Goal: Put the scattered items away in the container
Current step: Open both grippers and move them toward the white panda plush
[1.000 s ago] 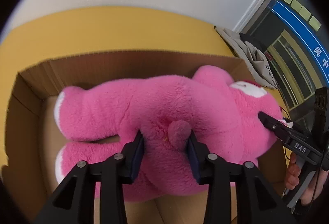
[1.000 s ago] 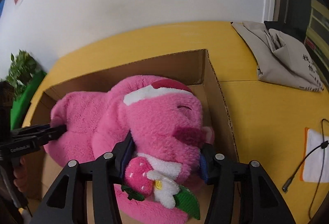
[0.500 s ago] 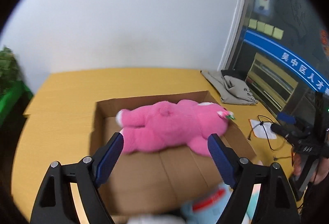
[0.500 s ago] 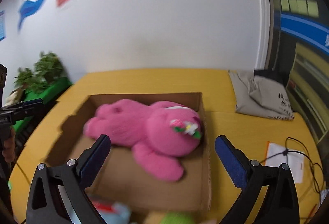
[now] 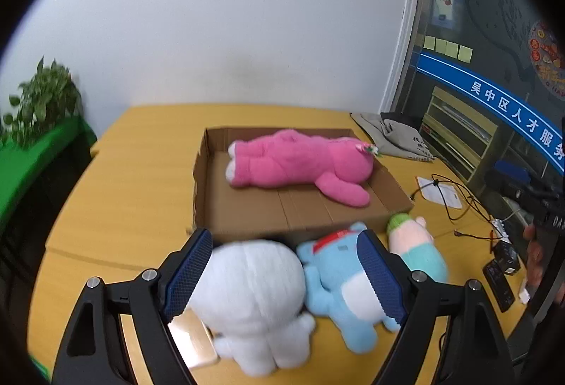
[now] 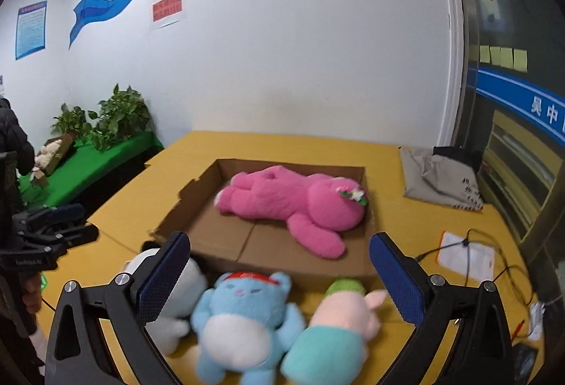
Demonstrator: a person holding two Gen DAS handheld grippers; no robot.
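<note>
A pink plush bear lies on its side in the shallow cardboard box on the yellow table; it also shows in the right wrist view in the box. In front of the box lie a white plush, a blue plush and a pink-and-teal plush with a green cap. My left gripper is open and empty above the white and blue plush. My right gripper is open and empty above the blue plush and the pink-and-teal plush; the white plush is at its left.
A grey cloth bag lies at the table's far right. A paper sheet with black cables and small dark devices lie right of the box. Green plants stand at the left wall.
Both grippers have let go of the pink bear, opened wide and pulled back and up from the box. The bear now lies in the box and the three other plush toys have come into view.
</note>
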